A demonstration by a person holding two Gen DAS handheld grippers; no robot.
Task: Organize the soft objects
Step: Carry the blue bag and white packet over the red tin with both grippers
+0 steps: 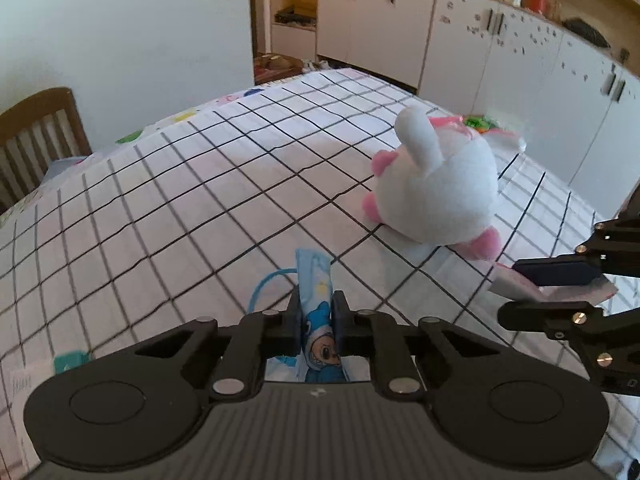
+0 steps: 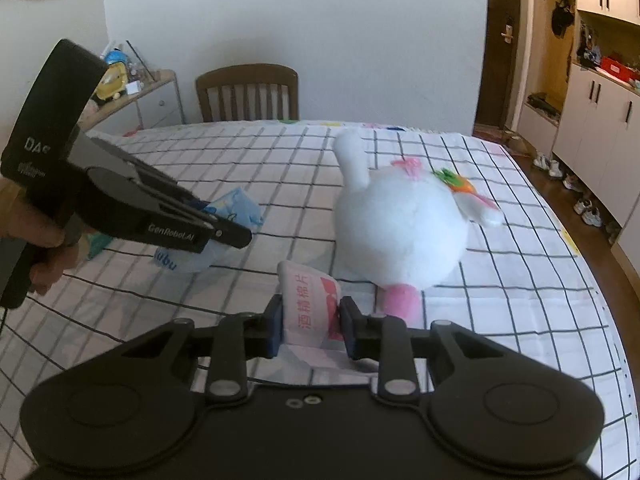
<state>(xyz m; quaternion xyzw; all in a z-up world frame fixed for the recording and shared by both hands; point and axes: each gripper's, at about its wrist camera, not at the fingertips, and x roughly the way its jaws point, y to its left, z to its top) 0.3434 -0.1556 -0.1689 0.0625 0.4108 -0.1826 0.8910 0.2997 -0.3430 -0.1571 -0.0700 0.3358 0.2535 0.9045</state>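
Counter under a checked cloth carries everything. White-and-pink plush rabbit lies on its side mid-counter, untouched, likely the biggest soft item left to sort. Left hand-held gripper is closed on a blue cartoon-print pouch, raised just above the cloth, probably for carrying. Right hand-held gripper is clamped on a white packet with red lettering, close to the rabbit's pink foot; pinched at one end so it hangs free.
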